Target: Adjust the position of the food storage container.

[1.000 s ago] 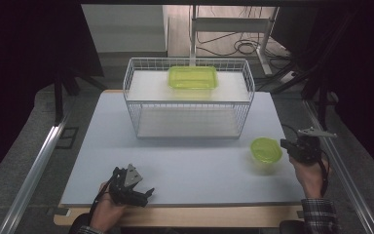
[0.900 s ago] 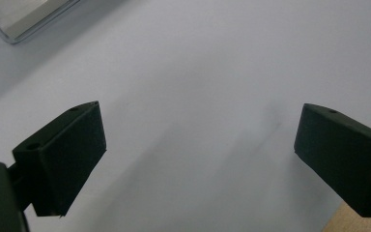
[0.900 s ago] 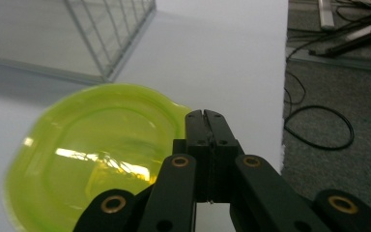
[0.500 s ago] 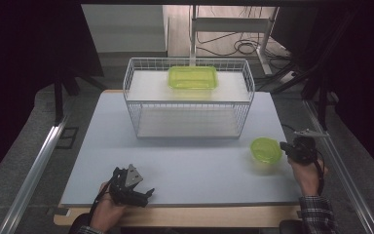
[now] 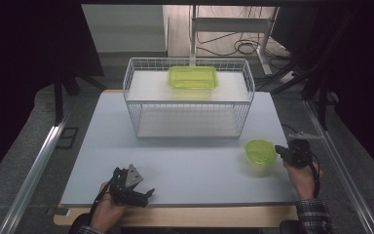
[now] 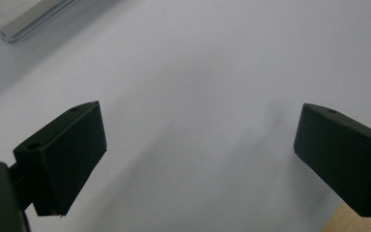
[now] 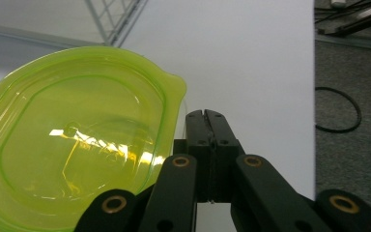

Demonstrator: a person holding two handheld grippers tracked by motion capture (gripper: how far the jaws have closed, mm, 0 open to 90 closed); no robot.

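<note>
High cam is sitting above the near edge, looking fwd and down over the whole desk (image 5: 185, 161), far off. Left tool (image 6: 198, 159) cam is riding low, facing down at bare desk surface, v. close. Right tool (image 7: 206, 121) cam is looking along its shut jaws, close on the round green container (image 7: 77, 150). High view is sharing that container (image 5: 260, 151) w/ right tool view.

Bright lit table (image 5: 185, 161), dark surroundings, soft shadows, slight blur
</note>
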